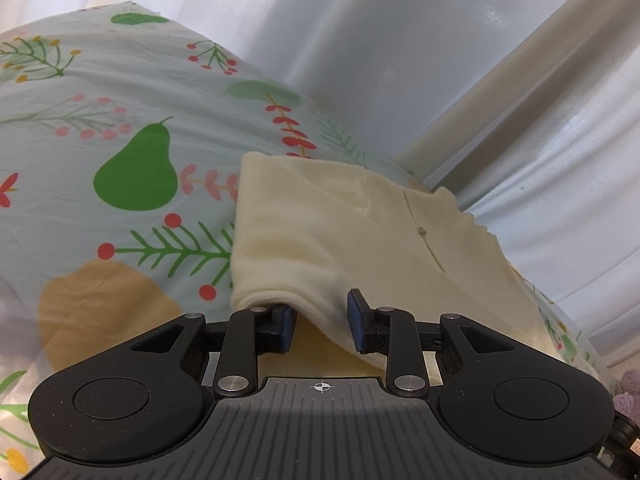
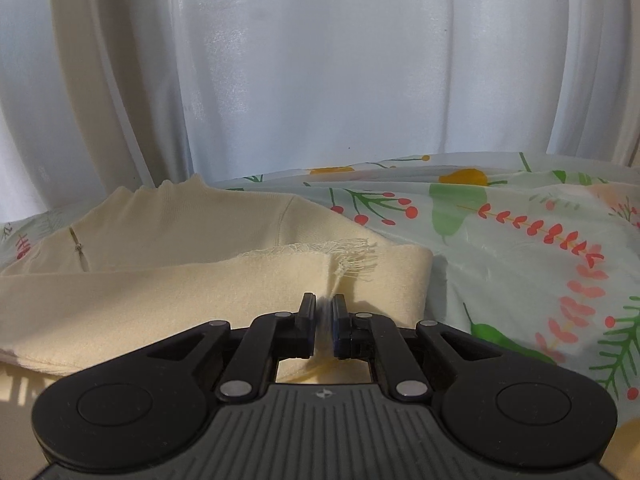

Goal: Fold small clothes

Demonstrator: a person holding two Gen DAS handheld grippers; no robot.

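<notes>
Cream top (image 1: 340, 232) on the bedsheet (image 1: 120, 140), soft, light, limp, fraying: my right hand-held gripper (image 2: 323, 320) pinches its near edge, left hand-held gripper (image 1: 322, 320) part-open astride its folded corner.

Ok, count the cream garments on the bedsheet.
1: the cream garment lies on the patterned bedsheet before the curtain, right gripper pinching its edge. Others may be hidden.
</notes>
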